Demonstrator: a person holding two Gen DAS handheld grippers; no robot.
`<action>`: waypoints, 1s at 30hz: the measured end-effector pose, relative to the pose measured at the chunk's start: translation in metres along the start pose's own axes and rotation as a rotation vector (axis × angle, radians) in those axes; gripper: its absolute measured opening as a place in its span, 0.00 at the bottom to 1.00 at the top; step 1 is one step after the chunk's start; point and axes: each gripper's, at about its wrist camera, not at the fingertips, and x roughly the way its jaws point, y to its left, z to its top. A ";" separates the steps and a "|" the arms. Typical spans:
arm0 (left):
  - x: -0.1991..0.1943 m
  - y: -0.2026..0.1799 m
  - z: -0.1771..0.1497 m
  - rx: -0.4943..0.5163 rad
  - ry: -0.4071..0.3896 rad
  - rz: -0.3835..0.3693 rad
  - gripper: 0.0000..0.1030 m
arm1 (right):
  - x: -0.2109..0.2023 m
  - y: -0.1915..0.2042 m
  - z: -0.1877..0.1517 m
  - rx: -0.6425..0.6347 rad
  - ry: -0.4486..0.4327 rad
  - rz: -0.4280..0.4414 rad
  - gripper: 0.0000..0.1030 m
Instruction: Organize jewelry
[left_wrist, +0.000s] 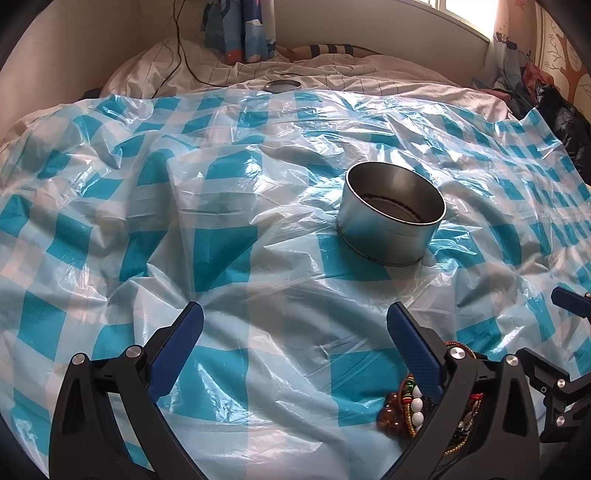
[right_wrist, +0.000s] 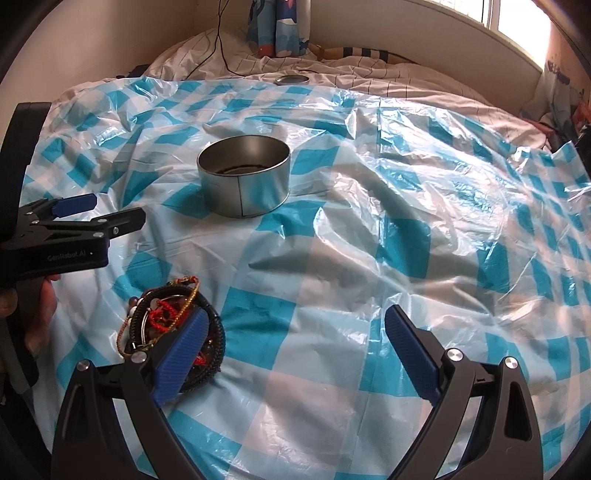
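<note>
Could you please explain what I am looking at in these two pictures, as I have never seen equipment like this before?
There is no robot here: a person holds a hand-operated two-finger gripper in each hand, and each gripper carries a wide-angle camera looking forward along its fingers. One picture comes from the left gripper, the other from the right gripper; the black arms with blue pads at the bottom are each gripper's own fingers. Both stand open and hold nothing. In the right camera's picture you also see the left gripper from the side. The surface is a bed covered with a blue and white checked plastic sheet. On it stand an open round metal tin and a pile of bracelets. A round lid lies farther back.
</note>
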 end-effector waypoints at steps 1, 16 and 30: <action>0.001 0.001 0.000 -0.004 0.002 0.002 0.93 | 0.000 -0.001 0.000 0.006 0.002 0.010 0.90; 0.004 -0.007 -0.003 0.052 0.016 0.028 0.93 | 0.008 0.008 -0.002 -0.018 0.029 0.022 0.90; 0.004 -0.008 -0.003 0.049 0.018 0.027 0.93 | 0.010 0.011 -0.003 -0.035 0.035 0.019 0.90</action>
